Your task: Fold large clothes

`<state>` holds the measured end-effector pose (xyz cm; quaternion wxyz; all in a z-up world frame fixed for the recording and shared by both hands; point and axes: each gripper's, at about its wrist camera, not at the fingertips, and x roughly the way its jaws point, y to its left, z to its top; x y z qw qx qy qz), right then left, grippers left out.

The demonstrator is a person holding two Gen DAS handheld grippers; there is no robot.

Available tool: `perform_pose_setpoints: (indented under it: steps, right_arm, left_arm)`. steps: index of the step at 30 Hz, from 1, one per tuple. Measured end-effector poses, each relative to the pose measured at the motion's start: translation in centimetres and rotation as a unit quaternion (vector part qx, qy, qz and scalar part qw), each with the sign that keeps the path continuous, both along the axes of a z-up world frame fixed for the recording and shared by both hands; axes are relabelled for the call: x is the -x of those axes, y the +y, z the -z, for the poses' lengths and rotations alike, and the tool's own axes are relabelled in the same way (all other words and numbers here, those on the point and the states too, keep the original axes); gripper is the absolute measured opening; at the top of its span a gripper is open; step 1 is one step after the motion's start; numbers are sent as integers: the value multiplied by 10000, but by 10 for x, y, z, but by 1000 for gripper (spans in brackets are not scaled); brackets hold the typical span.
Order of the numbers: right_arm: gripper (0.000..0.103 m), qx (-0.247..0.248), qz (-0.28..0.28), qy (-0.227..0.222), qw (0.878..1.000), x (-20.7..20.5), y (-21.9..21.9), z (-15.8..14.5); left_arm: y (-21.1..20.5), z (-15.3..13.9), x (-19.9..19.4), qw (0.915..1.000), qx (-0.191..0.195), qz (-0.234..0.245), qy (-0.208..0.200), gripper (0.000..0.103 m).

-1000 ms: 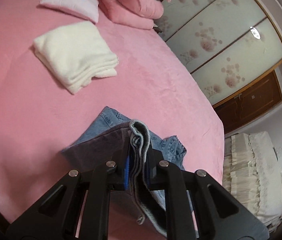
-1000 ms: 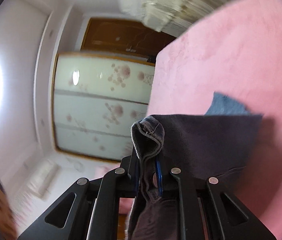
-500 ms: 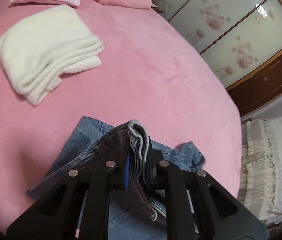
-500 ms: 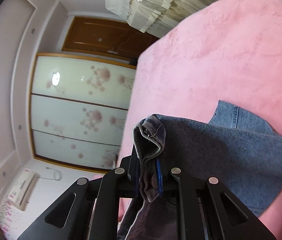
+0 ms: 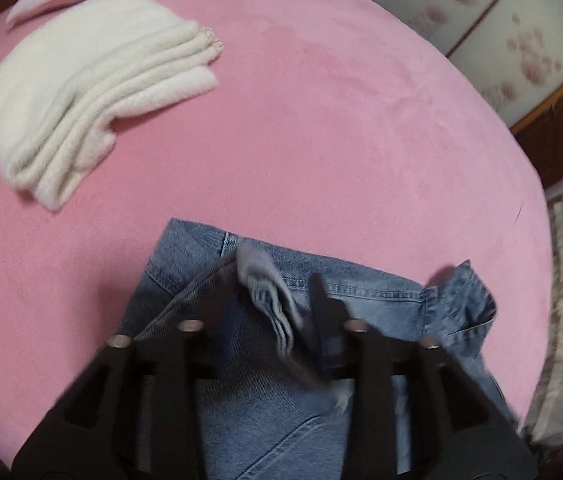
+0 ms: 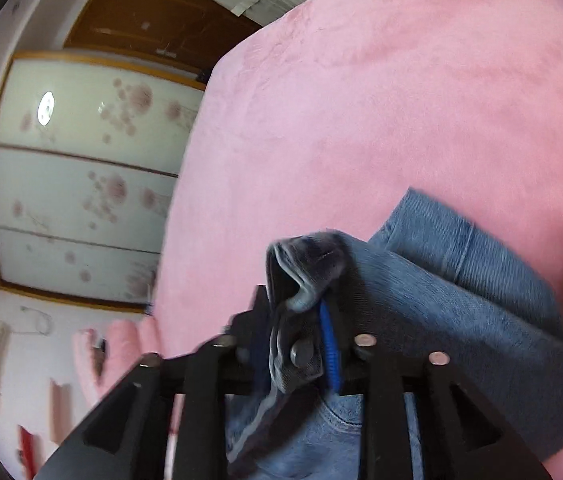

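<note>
Both grippers have just been opening over the jeans (image 5: 265,392) lying low in the frame on the pink bedspread (image 5: 321,128): the left gripper (image 5: 271,312) stands well apart with the bunched grey hem loose between its jaws, while the right gripper (image 6: 297,332) is only part open with the waistband fold still between its jaws. If that fold snags on a pad, the laid fold may drag askew. Open bedspread lies above; the folded white towel (image 5: 93,92) sits upper left, well apart.
</note>
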<state>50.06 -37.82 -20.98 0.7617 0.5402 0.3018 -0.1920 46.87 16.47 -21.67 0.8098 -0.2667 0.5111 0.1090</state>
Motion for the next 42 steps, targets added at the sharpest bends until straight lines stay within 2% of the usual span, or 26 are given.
perform_pose_setpoints:
  steps: [2,5,10,13,14,15,18,19,21,22,25,28,30,32,33,35,36,37,38,39,40,41,42]
  right_arm:
    - [46,317,-160,65,9993,-14,-1,-8]
    - [47,667,-647,104,9956,-35,2,-20]
    - [47,924,-1658,116,9817,-56,33,-28]
    - [28,766,-2437,206,9666,-46,76,-13]
    - [19,684,-2662,314,9610,-40,97,0]
    - [13,570,-2848,421,9560,-36,110,10]
    - [4,133,-3592,691,9306,-22,155,43]
    - [4,19,-3887,759,9182,-15,172,52]
    - [2,-36,-4257,843,9009,-4,194,62]
    - [2,-15,-4463,935,8900,-1,206,74]
    - [2,-4,-4700,1131,8754,8,219,94]
    - [1,160,-4849,1176,8665,13,223,105]
    - [1,315,-4867,1172,8651,14,214,113]
    - [0,270,-4859,1092,8668,16,191,117]
    - [0,414,-4767,1177,8702,21,178,117]
    - [0,799,-4439,1311,8828,37,139,110]
    - [0,1099,-4190,1524,8883,48,120,105]
    - [0,1341,-3888,1700,8955,62,93,101]
    - [0,1629,-3505,2024,8998,78,67,98]
    - [0,1743,-3225,2118,9060,92,43,95]
    - [0,1561,-2983,2014,9198,110,17,95]
    - [0,1380,-2900,1946,9268,118,5,95]
    - [0,1332,-2925,1949,9267,123,1,94]
  left_arm:
    - [-7,-16,7,9991,-348,56,-227,57]
    - [-24,-33,16,9961,-624,481,-397,57]
    - [-66,-34,41,9891,-777,1237,-171,57]
    - [-92,-14,63,9848,-471,1664,136,57]
    - [-100,-7,70,9827,-300,1819,202,51]
    - [-108,-2,78,9803,-162,1953,251,38]
    - [-134,17,102,9690,127,2418,498,14]
    - [-144,24,111,9641,217,2588,559,11]
    - [-153,33,121,9562,321,2832,667,9]
    - [-161,40,128,9488,383,3034,794,9]
    - [-173,52,138,9368,555,3304,1009,9]
    - [-177,59,142,9365,423,3327,1023,8]
    - [-170,60,143,9397,264,3247,1037,5]
    - [-156,56,145,9449,-150,3119,986,2]
    - [-147,54,142,9476,-300,3024,986,1]
    - [-114,53,142,9585,-388,2639,1002,1]
    - [-101,53,141,9623,-551,2445,1056,1]
    - [-81,55,140,9648,-900,2185,1152,1]
    - [-67,59,140,9622,-1308,2004,1303,1]
    - [-54,64,140,9588,-1621,1852,1416,1]
    - [-38,71,141,9563,-1850,1668,1529,1]
    - [-23,76,144,9632,-1594,1574,1485,1]
    - [-15,78,146,9690,-1338,1508,1427,1]
